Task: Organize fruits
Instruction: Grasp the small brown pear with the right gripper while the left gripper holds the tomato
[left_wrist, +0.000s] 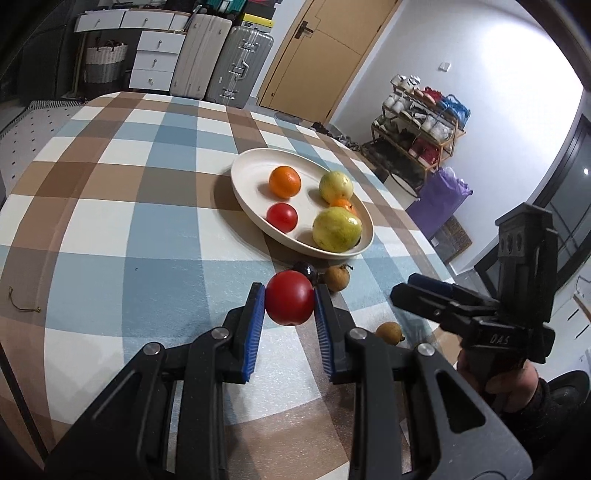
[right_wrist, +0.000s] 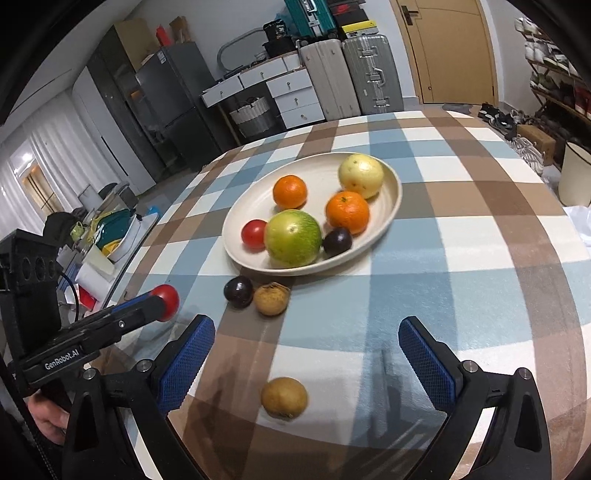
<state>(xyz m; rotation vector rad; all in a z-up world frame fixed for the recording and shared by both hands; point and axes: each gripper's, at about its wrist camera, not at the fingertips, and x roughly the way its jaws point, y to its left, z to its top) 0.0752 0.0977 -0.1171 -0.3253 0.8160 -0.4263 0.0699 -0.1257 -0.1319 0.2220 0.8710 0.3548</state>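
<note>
My left gripper (left_wrist: 290, 302) is shut on a red tomato (left_wrist: 289, 302), held above the checked tablecloth just short of the cream plate (left_wrist: 251, 206). The plate holds an orange (left_wrist: 284, 181), a small tomato (left_wrist: 282, 217) and two green-yellow fruits (left_wrist: 337, 229). In the right wrist view the plate (right_wrist: 391, 199) also holds a dark plum (right_wrist: 337, 241). On the cloth lie a dark plum (right_wrist: 239, 291) and two brown fruits (right_wrist: 271, 298), (right_wrist: 284, 397). My right gripper (right_wrist: 306, 356) is open and empty, over the nearer brown fruit.
The table edge runs close on the right in the left wrist view. Suitcases (left_wrist: 240, 66), white drawers (left_wrist: 155, 59) and a door (left_wrist: 325, 48) stand beyond the table. A shoe rack (left_wrist: 417, 125) is at the right. A small string (left_wrist: 22, 304) lies on the cloth.
</note>
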